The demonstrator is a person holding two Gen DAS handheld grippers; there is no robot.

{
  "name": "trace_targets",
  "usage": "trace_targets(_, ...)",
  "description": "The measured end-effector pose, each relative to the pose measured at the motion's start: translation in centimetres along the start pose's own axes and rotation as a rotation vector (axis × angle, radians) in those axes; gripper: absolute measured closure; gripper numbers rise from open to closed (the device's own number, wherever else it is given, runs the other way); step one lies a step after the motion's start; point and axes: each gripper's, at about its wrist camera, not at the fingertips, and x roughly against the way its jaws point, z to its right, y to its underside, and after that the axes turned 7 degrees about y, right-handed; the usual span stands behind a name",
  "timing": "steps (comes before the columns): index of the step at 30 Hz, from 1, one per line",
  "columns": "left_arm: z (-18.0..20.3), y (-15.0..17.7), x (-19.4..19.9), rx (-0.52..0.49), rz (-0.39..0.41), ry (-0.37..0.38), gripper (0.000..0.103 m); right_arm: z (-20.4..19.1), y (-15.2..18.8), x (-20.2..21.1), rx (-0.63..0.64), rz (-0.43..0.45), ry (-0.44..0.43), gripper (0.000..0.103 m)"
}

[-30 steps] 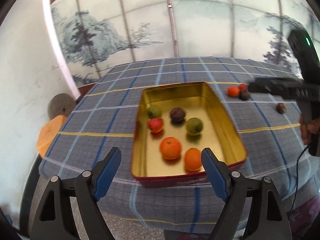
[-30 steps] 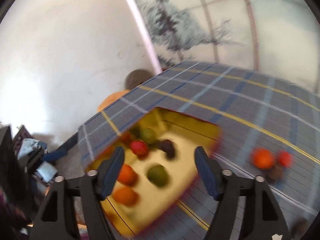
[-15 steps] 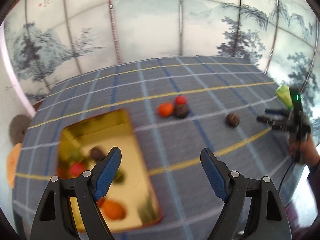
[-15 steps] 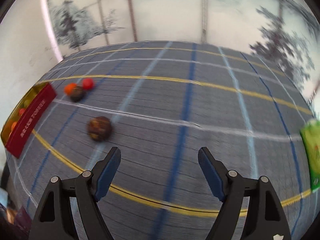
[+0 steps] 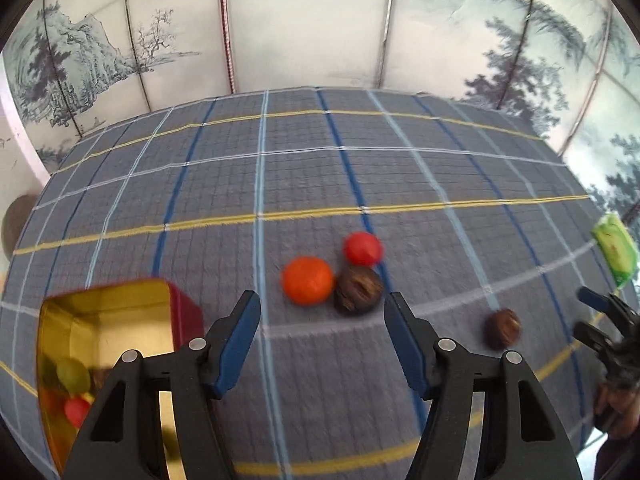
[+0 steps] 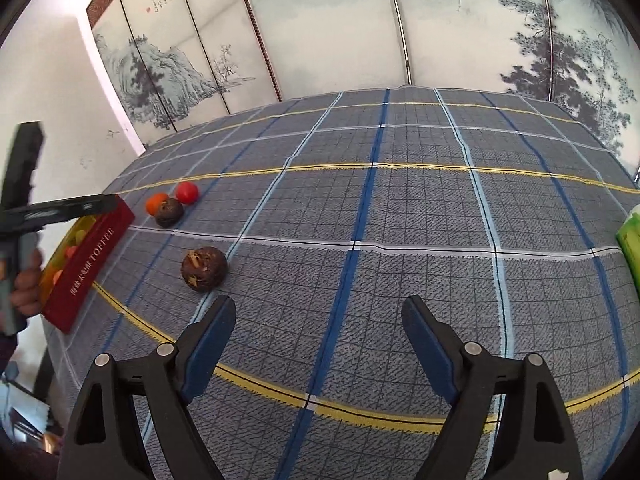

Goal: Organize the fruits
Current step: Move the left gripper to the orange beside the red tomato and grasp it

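Note:
In the left wrist view my left gripper (image 5: 322, 308) is open and empty, just short of an orange fruit (image 5: 307, 280), a red fruit (image 5: 362, 248) and a dark brown fruit (image 5: 358, 290) lying together on the checked cloth. A second brown fruit (image 5: 502, 328) lies apart to the right. The gold tin (image 5: 104, 312) with a red outside holds several fruits at lower left. In the right wrist view my right gripper (image 6: 318, 316) is open and empty above the cloth, right of the lone brown fruit (image 6: 204, 269). The tin (image 6: 90, 264) and the three fruits (image 6: 170, 204) lie far left.
A green packet (image 5: 614, 248) lies at the table's right edge, also in the right wrist view (image 6: 630, 240). A painted folding screen (image 6: 360, 32) stands behind the table. The table edge drops off at the left near the tin.
My left gripper has swung right from over the tin and closed in on the three loose fruits. My right gripper has swung away from the tin to the cloth near the lone brown fruit.

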Motion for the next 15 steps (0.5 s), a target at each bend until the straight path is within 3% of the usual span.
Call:
trace_targets(6,-3.0,-2.9,-3.0,0.134,-0.076,0.017,0.038,0.3,0.1,0.3,-0.017,0.014,-0.036,0.018)
trace_targets(15,-3.0,-3.0,-6.2,0.183,-0.126,-0.011,0.043,0.4,0.0,0.3,-0.020,0.015,-0.050,0.014)
